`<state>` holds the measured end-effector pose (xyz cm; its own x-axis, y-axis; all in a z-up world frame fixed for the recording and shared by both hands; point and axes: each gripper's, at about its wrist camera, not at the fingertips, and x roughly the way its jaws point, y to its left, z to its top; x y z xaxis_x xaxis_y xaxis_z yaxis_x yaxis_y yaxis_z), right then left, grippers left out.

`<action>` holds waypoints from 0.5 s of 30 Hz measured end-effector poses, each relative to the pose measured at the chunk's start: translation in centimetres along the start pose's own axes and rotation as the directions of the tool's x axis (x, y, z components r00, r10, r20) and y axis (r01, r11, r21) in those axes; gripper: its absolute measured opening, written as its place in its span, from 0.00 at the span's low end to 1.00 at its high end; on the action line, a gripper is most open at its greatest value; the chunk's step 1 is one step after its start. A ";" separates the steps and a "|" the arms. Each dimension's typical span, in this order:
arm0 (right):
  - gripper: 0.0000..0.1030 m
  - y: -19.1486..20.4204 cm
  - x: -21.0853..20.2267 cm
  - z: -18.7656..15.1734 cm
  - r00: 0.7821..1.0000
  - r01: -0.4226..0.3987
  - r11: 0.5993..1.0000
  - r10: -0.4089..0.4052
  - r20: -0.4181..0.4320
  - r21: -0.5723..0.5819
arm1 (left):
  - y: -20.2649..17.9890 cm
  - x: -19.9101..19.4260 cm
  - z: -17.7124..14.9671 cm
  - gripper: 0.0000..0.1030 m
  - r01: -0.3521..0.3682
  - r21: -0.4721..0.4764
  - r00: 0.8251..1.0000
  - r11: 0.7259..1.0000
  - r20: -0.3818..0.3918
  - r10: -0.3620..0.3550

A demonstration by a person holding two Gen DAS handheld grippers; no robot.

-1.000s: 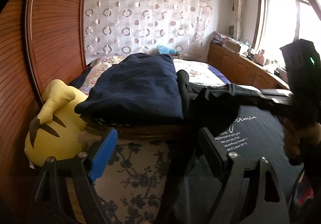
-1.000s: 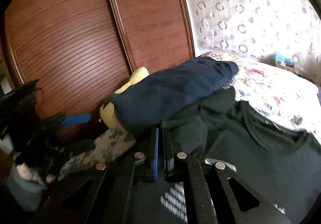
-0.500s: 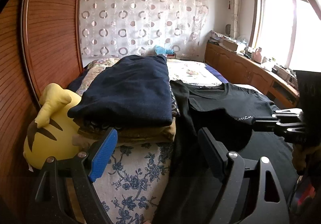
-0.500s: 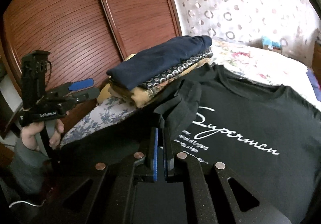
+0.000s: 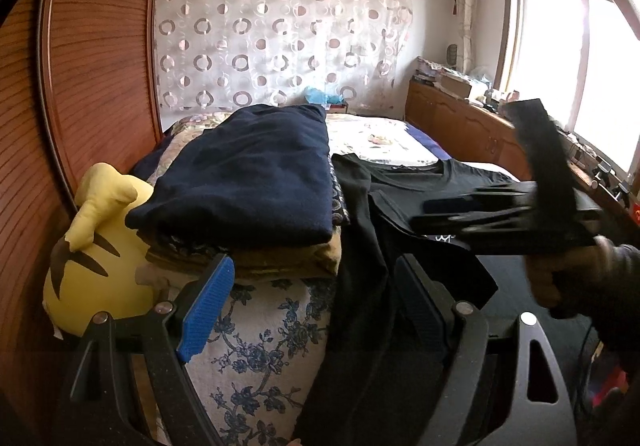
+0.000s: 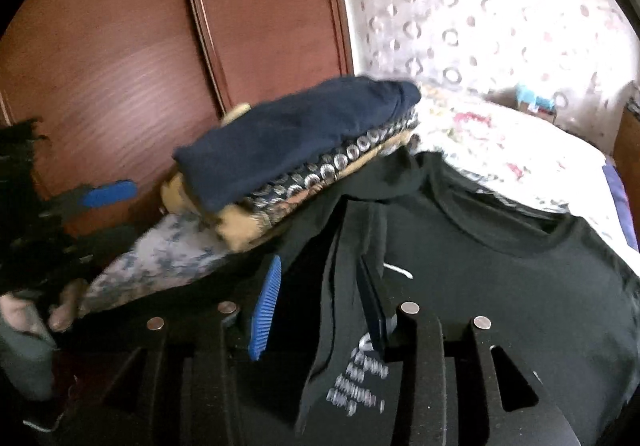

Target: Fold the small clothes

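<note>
The right tool (image 6: 316, 310) stands wide, a sleeve fold of the black T-shirt (image 6: 500, 286) loose between its fingers; the left tool (image 5: 316, 306) gapes empty. A sleeve fold seems underway — next, smooth it inward. The bed (image 5: 260, 326) fills the frame's centre, folded clothes (image 5: 248, 182) stacked upper left, a wooden wardrobe (image 5: 100, 66) behind.

You have a black cotton T-shirt (image 6: 500, 286) with white script lettering lying beside the stack of folded clothes (image 5: 248, 198): navy blue on top, a dark layer with pale ring patterns under it, mustard yellow lowest. Under the stack you see white bedding with blue flowers (image 5: 256, 350). Left of the stack sits a yellow plush toy with dark brown stripes (image 5: 92, 270). Behind the stack hangs a sheer white curtain with brownish circles (image 5: 272, 34).
</note>
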<state>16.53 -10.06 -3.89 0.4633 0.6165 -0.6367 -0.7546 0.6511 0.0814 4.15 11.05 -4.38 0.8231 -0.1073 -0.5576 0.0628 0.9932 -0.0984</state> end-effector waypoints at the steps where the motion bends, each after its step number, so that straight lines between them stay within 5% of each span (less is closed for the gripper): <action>1: 0.39 -0.2 1.3 0.1 1.000 0.011 1.000 -0.011 -0.021 -0.006 | -0.3 0.1 -0.2 0.81 -0.001 0.000 1.000 1.000 -0.001 0.001; 7: 0.39 -0.9 6.2 0.8 0.986 0.104 0.994 -0.109 -0.125 -0.041 | -0.5 0.4 -0.6 0.81 0.002 -0.004 1.000 1.000 -0.011 -0.003; 10: 0.38 -1.2 6.3 1.0 0.988 0.092 0.995 -0.095 -0.120 -0.024 | -0.7 0.5 -0.7 0.81 0.002 -0.005 1.000 1.000 -0.014 -0.003; 13: 0.06 -1.5 6.0 0.8 0.992 0.077 0.997 -0.079 -0.095 -0.016 | -1.0 0.7 -0.8 0.81 0.002 -0.003 1.000 1.000 -0.018 -0.002; 15: 0.06 -2.7 5.3 0.6 0.992 0.101 0.995 -0.099 -0.073 0.017 | -1.2 0.7 -0.8 0.81 0.002 -0.002 1.000 1.000 -0.020 -0.002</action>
<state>21.29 -8.24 -6.98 0.5005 0.5150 -0.6959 -0.6961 0.7173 0.0302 4.24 9.74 -5.34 0.8115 -0.1107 -0.5738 0.0637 0.9928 -0.1014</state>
